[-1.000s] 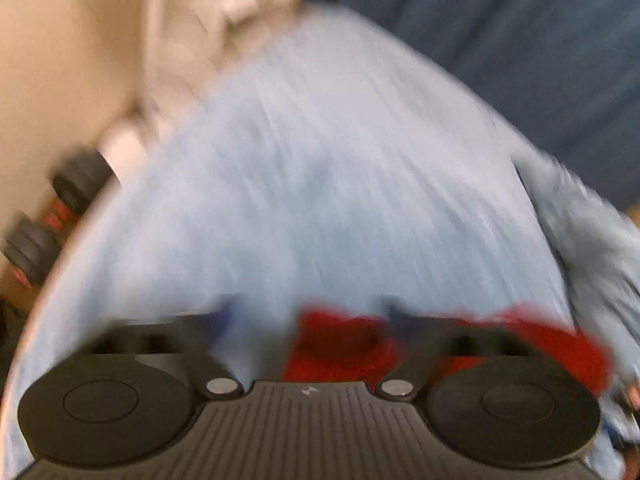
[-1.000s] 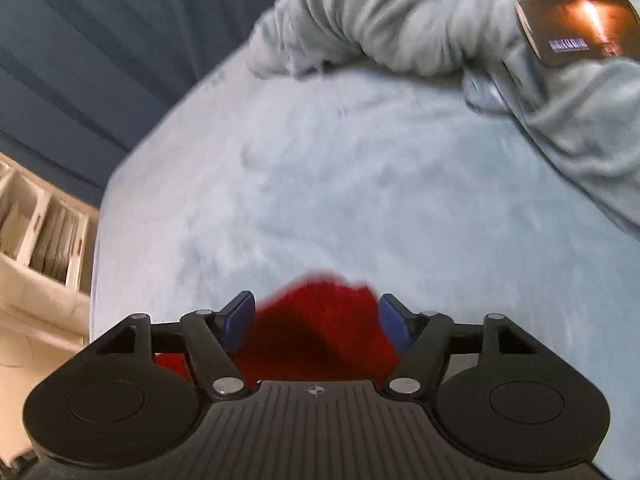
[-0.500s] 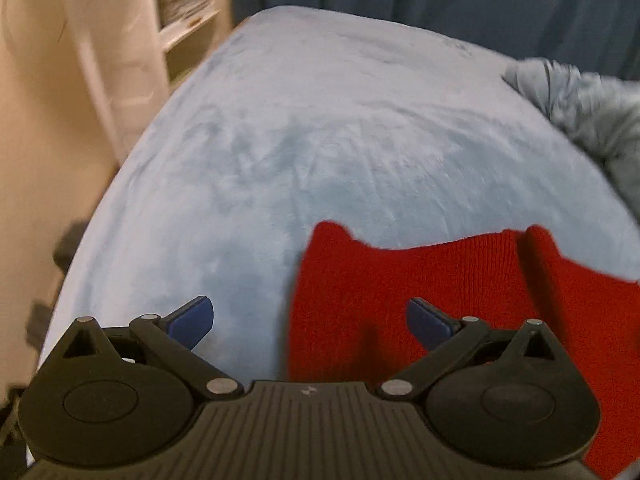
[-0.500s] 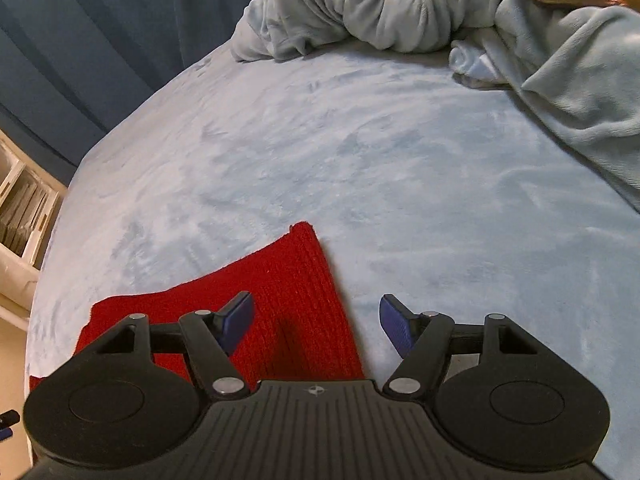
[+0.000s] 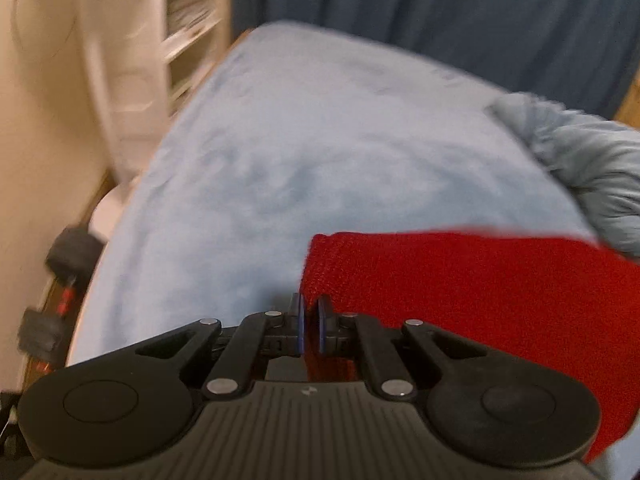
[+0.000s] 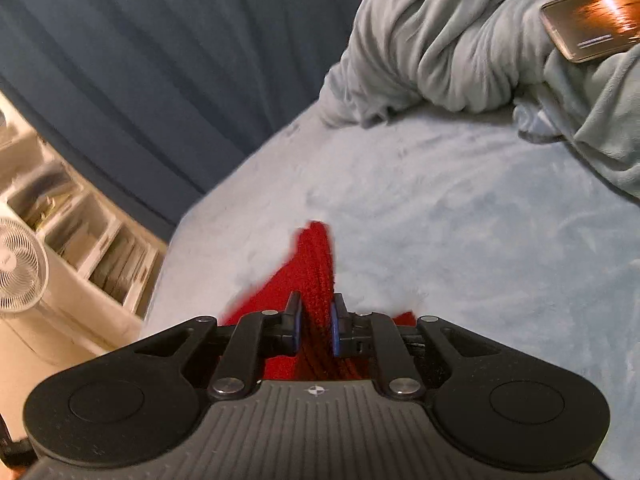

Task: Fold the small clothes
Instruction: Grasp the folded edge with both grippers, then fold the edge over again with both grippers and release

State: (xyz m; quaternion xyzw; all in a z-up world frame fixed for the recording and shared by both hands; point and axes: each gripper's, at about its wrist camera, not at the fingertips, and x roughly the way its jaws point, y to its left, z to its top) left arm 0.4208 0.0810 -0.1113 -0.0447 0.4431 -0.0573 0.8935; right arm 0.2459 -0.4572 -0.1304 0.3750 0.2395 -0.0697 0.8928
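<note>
A red knit garment (image 5: pixel 460 280) lies on the pale blue bed (image 5: pixel 300 152). My left gripper (image 5: pixel 309 304) has its jaws closing tight on the garment's left edge, and the pads pinch the cloth. In the right wrist view the same red garment (image 6: pixel 316 256) rises in a narrow fold from the bed (image 6: pixel 460 208). The jaws of my right gripper (image 6: pixel 316 308) are closing around that fold, with the pads pressing on it from both sides. The near part of the cloth is hidden under both gripper bodies.
A crumpled grey-blue blanket (image 6: pixel 460 40) is heaped at the bed's far right, with a shiny brown flat object (image 6: pixel 592 20) on it. A dark blue curtain (image 5: pixel 440 20) hangs behind. White shelves (image 5: pixel 188 20), a fan (image 6: pixel 16 268) and dumbbells (image 5: pixel 60 280) stand left of the bed.
Both grippers stood wide open over the flat red garment; now both have sunk and closed on it. The cloth in the right gripper is bunched into a raised fold.
</note>
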